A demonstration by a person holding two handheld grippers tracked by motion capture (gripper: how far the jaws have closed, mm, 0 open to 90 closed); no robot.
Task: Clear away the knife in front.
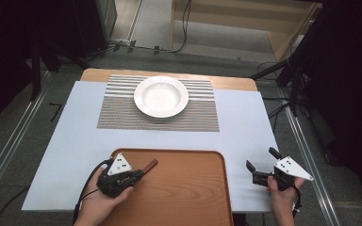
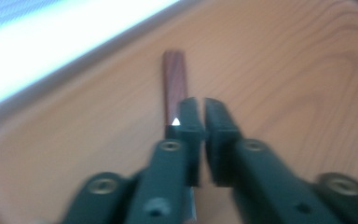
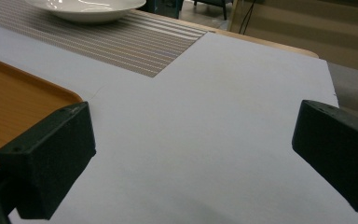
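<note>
Left gripper (image 2: 199, 114) fingers clamped on half-hidden brown stick (image 2: 174, 79), right gripper (image 1: 263, 165) fingers wide, empty.

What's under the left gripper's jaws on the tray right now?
A dark reddish-brown stick lies flat on the wooden tray, running beneath the left gripper, whose jaws are closed. Its near end is covered by the jaws, so whether they pinch it is unclear.

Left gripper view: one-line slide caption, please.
Left claw shut over a slim, dark reddish-brown wooden handle lying on the orange wood-grain tray.
</note>
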